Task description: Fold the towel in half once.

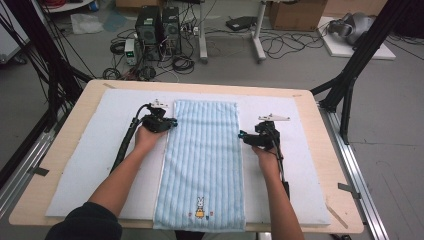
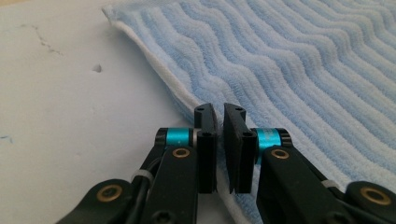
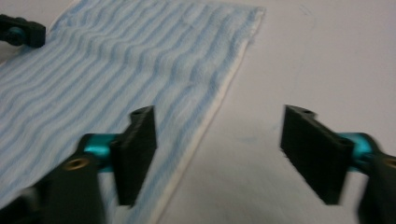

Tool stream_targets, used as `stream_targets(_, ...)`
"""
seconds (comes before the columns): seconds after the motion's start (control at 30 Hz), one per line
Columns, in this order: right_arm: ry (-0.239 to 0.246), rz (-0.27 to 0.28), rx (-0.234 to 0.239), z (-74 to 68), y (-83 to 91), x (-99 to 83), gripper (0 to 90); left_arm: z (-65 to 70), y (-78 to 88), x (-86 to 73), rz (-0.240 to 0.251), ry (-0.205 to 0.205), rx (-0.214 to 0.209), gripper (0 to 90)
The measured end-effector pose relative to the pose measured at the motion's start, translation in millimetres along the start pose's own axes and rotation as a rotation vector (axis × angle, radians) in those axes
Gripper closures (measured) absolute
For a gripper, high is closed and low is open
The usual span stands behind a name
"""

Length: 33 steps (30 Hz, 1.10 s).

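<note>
Towel edge pinched in left claw.

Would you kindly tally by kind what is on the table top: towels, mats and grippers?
Striped blue towel: 1
White mat under it: 1
Grippers: 2, the left gripper and the right gripper
Total: 4

Your right gripper holds its two black jaws wide apart, low over the white mat. The right-hand long edge of the blue-striped towel, with its white hem, runs up between them; one jaw stands over the stripes, the other over bare mat. The other gripper's black tip sits at the towel's far edge.
</note>
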State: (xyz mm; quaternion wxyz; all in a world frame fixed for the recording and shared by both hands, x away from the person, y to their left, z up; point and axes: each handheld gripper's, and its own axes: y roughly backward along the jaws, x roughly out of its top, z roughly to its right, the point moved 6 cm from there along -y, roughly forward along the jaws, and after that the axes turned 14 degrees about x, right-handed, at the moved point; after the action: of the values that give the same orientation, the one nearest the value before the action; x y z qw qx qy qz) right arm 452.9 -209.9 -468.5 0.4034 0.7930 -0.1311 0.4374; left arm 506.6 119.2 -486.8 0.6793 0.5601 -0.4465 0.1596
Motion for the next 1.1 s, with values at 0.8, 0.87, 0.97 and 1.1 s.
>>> stream_targets(0.8, 0.045, -0.017, -0.026, 2.1, -44.0, 36.7, 86.8, -10.5, 14.3, 28.3, 0.111, 0.155, -0.035, 85.7)
stream_targets(0.87, 0.058, -0.027, -0.013, -0.5, -40.5, 37.2, 86.7, -10.4, 18.7, 27.9, 0.106, 0.145, -0.060, 85.7)
stream_targets(0.97, 0.054, -0.018, 0.026, -5.3, -32.6, 34.6, 86.7, -9.0, 27.9, 24.8, 0.119, 0.146, -0.093, 85.6)
stream_targets(1.1, 0.083, -0.013, 0.060, -15.0, -20.8, 29.6, 86.6, -4.0, 43.3, 17.9, 0.134, 0.110, -0.121, 85.6)
